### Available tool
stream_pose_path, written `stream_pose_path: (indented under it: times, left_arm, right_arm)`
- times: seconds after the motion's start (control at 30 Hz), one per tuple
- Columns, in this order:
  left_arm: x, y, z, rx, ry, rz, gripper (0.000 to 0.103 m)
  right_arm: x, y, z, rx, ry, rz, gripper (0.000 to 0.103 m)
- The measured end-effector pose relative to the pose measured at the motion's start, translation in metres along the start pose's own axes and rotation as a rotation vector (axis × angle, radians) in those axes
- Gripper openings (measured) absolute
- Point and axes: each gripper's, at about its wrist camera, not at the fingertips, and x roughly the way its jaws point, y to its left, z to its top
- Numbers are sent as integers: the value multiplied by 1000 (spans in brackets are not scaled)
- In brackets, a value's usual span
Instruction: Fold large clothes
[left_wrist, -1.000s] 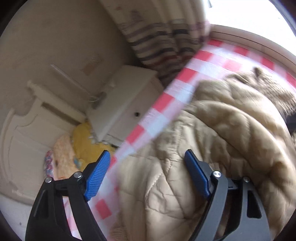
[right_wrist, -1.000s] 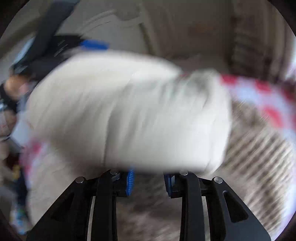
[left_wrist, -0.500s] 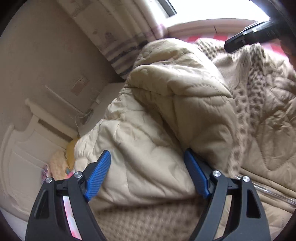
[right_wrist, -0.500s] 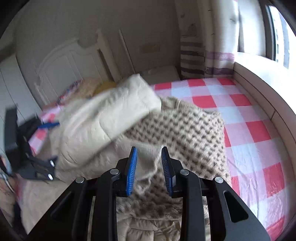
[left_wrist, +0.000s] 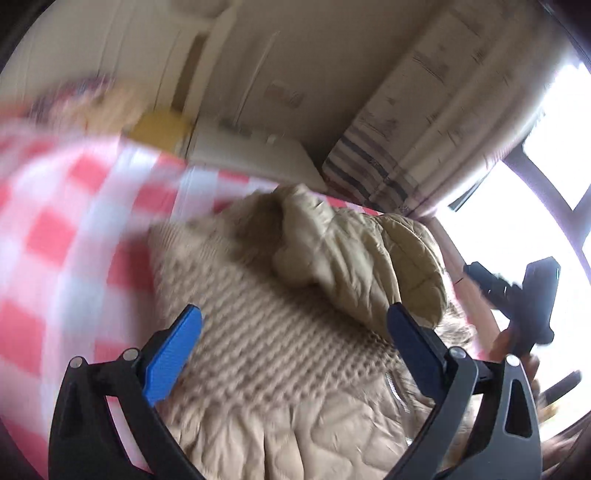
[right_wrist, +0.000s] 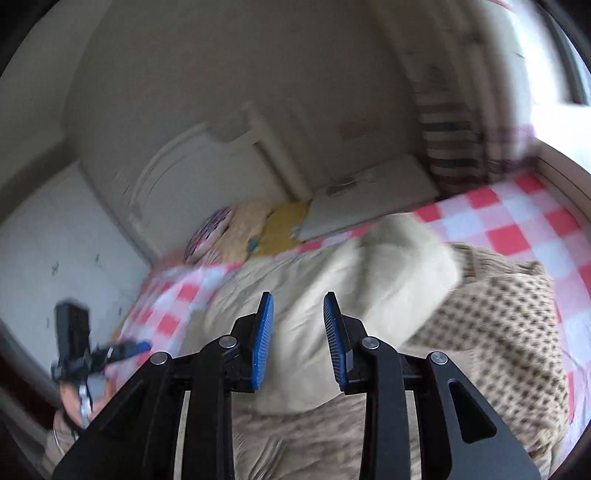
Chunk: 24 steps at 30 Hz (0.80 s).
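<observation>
A large beige quilted coat (left_wrist: 354, 258) with a knitted, patterned lining (left_wrist: 266, 332) lies bunched on a red-and-white checked bed sheet (left_wrist: 55, 221). It also shows in the right wrist view (right_wrist: 369, 280), with the lining (right_wrist: 509, 317) at its right. My left gripper (left_wrist: 291, 350) is wide open and empty above the lining. My right gripper (right_wrist: 297, 339) is partly open and empty above the folded quilted part. The left gripper also shows far left in the right wrist view (right_wrist: 122, 349).
A cream headboard (right_wrist: 207, 170), pillows (right_wrist: 251, 229) and a white bedside cabinet (right_wrist: 369, 192) stand at the bed's head. A striped curtain (right_wrist: 450, 136) and a bright window (left_wrist: 546, 155) are to the right. Checked sheet (right_wrist: 517, 221) lies bare beyond the coat.
My right gripper has let go of the quilted coat, opened wider and drawn back. My left gripper swung away from close over the coat; both views are motion-blurred.
</observation>
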Motion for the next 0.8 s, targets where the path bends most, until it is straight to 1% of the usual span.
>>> stream_pose_path:
  times: [0.03, 0.07, 0.1, 0.13, 0.2, 0.23, 0.27, 0.3, 0.33, 0.37, 0.4, 0.43, 0.47, 0.5, 0.53, 0.6, 0.7, 0.73, 0.77, 0.8]
  left_arm:
    - [-2, 3, -2, -11, 6, -11, 99]
    - [0, 3, -4, -16, 16, -34, 99]
    - [3, 0, -4, -20, 25, -50, 99]
    - [6, 0, -4, -31, 32, -64, 99]
    - [13, 0, -4, -75, 48, -115, 99]
    - [20, -2, -4, -94, 52, -145, 99]
    - [26, -4, -4, -111, 54, -164, 99]
    - [33, -6, -5, -123, 56, -179, 98]
    - [39, -8, -5, -143, 61, -211, 98]
    - [43, -10, -4, -160, 66, -236, 98]
    - [50, -10, -4, -200, 75, -279, 98]
    - [54, -9, -4, -224, 80, -299, 98]
    - [59, -9, -4, -251, 87, -322, 98]
    - [66, -8, -3, -286, 101, -355, 99]
    - [72, -7, -3, -313, 111, -376, 99]
    - [83, -7, -1, -342, 122, -404, 99]
    - [102, -15, 9, -366, 134, -436, 99]
    - [109, -17, 15, -370, 137, -429, 99]
    - [119, -19, 21, -369, 140, -397, 99]
    - [133, -17, 31, -376, 149, -319, 99]
  right_arm:
    - [-1, 17, -3, -71, 8, 21, 54]
    - [-1, 42, -10, -187, 10, 14, 98]
    - [0, 60, -16, -288, 7, -14, 96]
    - [5, 84, -25, -429, 6, -60, 96]
    - [24, 114, -44, -631, 39, -155, 96]
    - [39, 124, -53, -703, 82, -197, 95]
    - [54, 126, -60, -740, 129, -219, 87]
    - [70, 123, -65, -751, 177, -240, 80]
    - [84, 115, -65, -753, 219, -265, 78]
    - [99, 107, -70, -759, 259, -307, 69]
    - [112, 97, -76, -779, 300, -359, 61]
    - [118, 91, -80, -791, 319, -378, 53]
    - [117, 86, -82, -781, 311, -351, 26]
    - [113, 82, -81, -759, 282, -331, 18]
    - [103, 81, -78, -731, 234, -325, 17]
    - [90, 78, -72, -702, 174, -325, 16]
    - [76, 80, -69, -690, 140, -310, 16]
    - [72, 82, -70, -698, 133, -309, 16]
    - [68, 85, -71, -707, 125, -306, 16]
    - [64, 89, -72, -713, 115, -301, 16]
